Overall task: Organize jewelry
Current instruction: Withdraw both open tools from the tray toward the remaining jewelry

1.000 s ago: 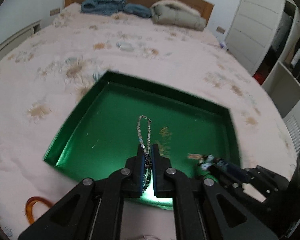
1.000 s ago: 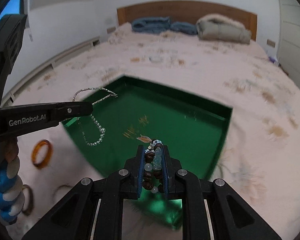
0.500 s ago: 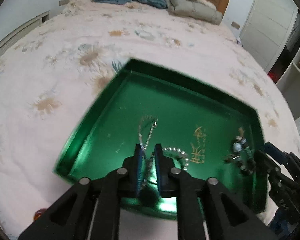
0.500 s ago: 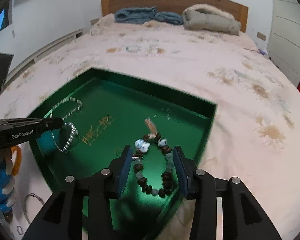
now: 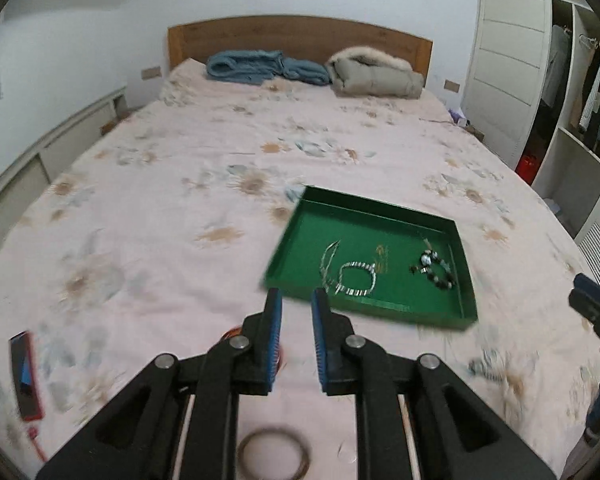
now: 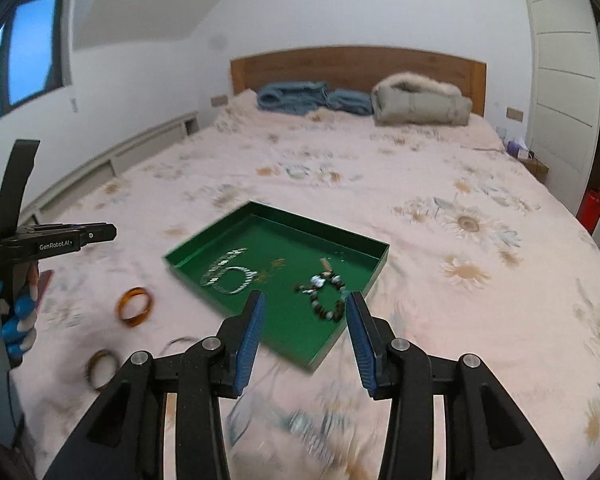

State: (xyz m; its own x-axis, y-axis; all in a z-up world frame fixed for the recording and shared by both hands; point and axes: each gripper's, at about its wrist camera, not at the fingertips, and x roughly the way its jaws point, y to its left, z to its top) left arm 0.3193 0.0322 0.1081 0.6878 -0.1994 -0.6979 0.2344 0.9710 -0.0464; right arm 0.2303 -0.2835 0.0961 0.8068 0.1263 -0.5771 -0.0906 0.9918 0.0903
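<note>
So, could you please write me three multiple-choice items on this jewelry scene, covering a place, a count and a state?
1. Where does the dark beaded bracelet lie?
A. in the shallow green tray
B. on the floral bedsheet
C. between the right gripper's pads

2. How many jewelry pieces lie in the tray?
A. none
B. two
C. five

3. How does the right gripper stand?
A. shut on a bangle
B. shut on the silver chain
C. open and empty

Answers:
1 A: the beads rest on the tray's floor near its right wall.
2 B: only the silver chain necklace and the beaded bracelet are inside; the amber bangle and other rings lie on the sheet.
3 C: its blue pads stand apart with nothing between them; the left gripper is likewise empty.
</note>
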